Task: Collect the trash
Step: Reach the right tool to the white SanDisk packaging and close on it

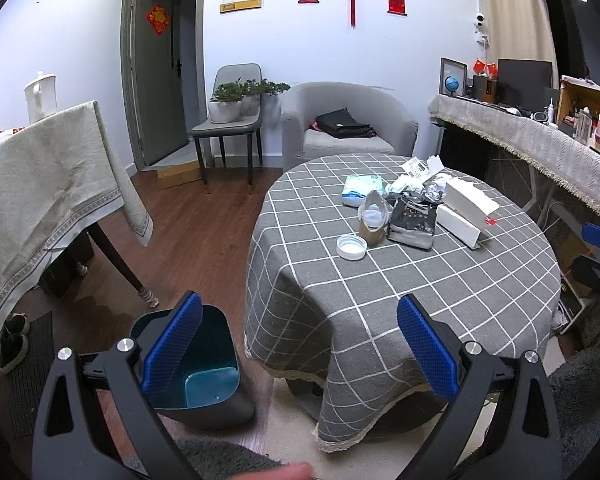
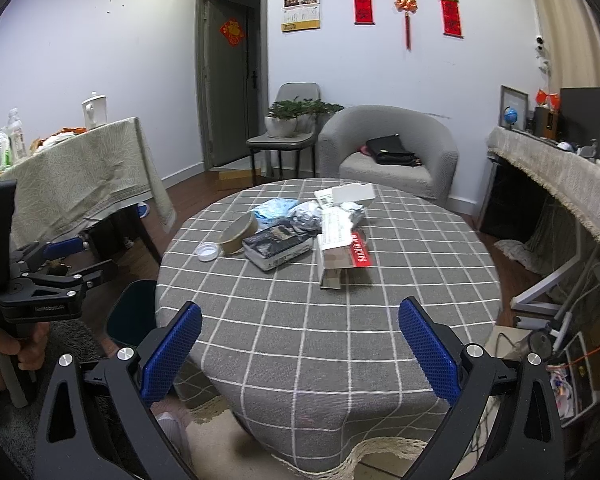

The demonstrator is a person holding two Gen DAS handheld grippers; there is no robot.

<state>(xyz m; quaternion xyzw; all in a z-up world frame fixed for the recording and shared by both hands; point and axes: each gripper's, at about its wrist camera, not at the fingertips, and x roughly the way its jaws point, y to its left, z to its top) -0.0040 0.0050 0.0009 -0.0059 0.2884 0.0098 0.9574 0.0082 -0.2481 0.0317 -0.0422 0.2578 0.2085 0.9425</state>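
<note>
A pile of trash lies on the round grey checked table (image 1: 439,300) (image 2: 300,340): a white lid (image 1: 351,247) (image 2: 207,251), a brown paper cup on its side (image 1: 373,216) (image 2: 238,234), a dark foil bag (image 1: 411,224) (image 2: 278,246), white cartons (image 1: 465,210) (image 2: 339,248), a blue wipes pack (image 1: 359,190) (image 2: 274,208) and crumpled foil (image 1: 433,188). A dark bin (image 1: 204,364) (image 2: 130,314) stands open on the floor left of the table. My left gripper (image 1: 300,348) is open and empty, between bin and table. My right gripper (image 2: 300,350) is open and empty over the table's near edge.
A second table with a beige cloth (image 1: 40,184) (image 2: 80,184) stands at the left. A grey armchair (image 1: 347,124) (image 2: 387,148) and a chair with potted plants (image 1: 236,108) stand behind. A draped counter (image 1: 539,140) (image 2: 559,172) runs along the right.
</note>
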